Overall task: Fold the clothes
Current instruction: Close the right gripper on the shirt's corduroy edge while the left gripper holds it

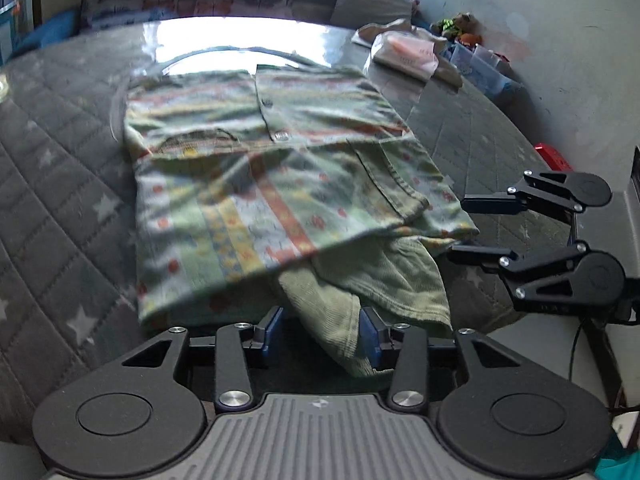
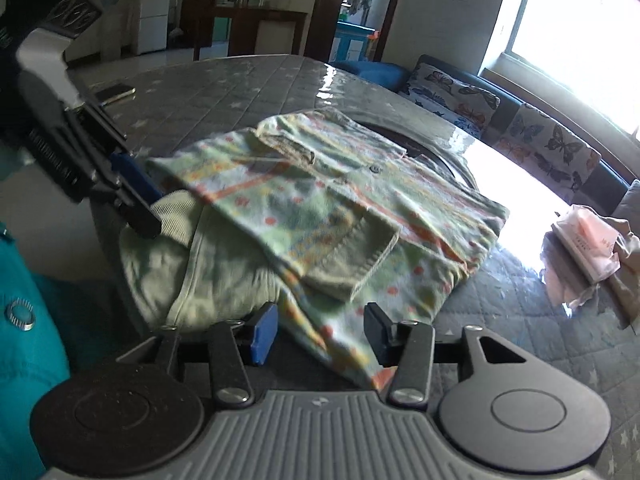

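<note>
A green shirt (image 1: pixel 256 184) with orange and yellow patterned stripes lies folded on the grey quilted star-print table cover (image 1: pixel 60 208). A plain green ribbed sleeve (image 1: pixel 360 280) sticks out from under its near edge. My left gripper (image 1: pixel 322 334) stands open at that edge, with the sleeve lying loose between its fingers, close to the right pad. My right gripper (image 1: pixel 456 226) is open at the shirt's right side. In the right wrist view the shirt (image 2: pixel 340 200) fills the middle. The right gripper (image 2: pixel 320 332) is open over its patterned hem, and the left gripper (image 2: pixel 140 200) is by the sleeve (image 2: pixel 176 216).
A pink and white tissue pack (image 1: pixel 404 54) (image 2: pixel 588 244) lies on the table beyond the shirt. A phone (image 2: pixel 114 94) rests at the far side. A sofa with butterfly cushions (image 2: pixel 452 88) runs along the window. A teal sleeve (image 2: pixel 24 320) is at the left.
</note>
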{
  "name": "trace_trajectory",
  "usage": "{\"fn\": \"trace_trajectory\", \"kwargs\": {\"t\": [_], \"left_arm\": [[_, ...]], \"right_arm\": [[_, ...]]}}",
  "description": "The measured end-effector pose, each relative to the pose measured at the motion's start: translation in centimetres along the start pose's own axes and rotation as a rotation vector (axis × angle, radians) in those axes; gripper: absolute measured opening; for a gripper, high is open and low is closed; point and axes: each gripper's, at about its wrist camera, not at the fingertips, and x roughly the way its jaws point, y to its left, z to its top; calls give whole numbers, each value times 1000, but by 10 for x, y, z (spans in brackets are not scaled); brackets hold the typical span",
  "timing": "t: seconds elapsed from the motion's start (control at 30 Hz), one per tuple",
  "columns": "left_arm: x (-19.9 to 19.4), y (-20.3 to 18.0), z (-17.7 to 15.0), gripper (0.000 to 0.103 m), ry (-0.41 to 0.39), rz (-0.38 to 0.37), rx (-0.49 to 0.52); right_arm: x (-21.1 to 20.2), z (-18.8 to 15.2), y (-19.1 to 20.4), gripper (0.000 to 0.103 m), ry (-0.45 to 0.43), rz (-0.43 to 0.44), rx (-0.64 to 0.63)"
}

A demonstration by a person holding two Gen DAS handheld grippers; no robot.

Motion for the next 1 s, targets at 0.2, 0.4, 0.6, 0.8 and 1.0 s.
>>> {"fn": "trace_trajectory", "kwargs": {"t": [0.2,0.4,0.6,0.8,1.0], "left_arm": [[6,-2,-1,23,34,-57,-15],[-9,4,14,14,-15,-118,-37],[-20,15,44,13,-75,-163,-79],[-20,22,61,13,-87,-192,-87],[-26,28,52,17,-98,-195,-36]], "right_arm": [[1,-12,10,51,8,1,-51],[1,-15,20,56,-27,33,-114],[7,-14,26,57,-92,33,-133],[19,3,23,53,-167,37,-119],[30,27,-6,20,-136,143,15]]}}
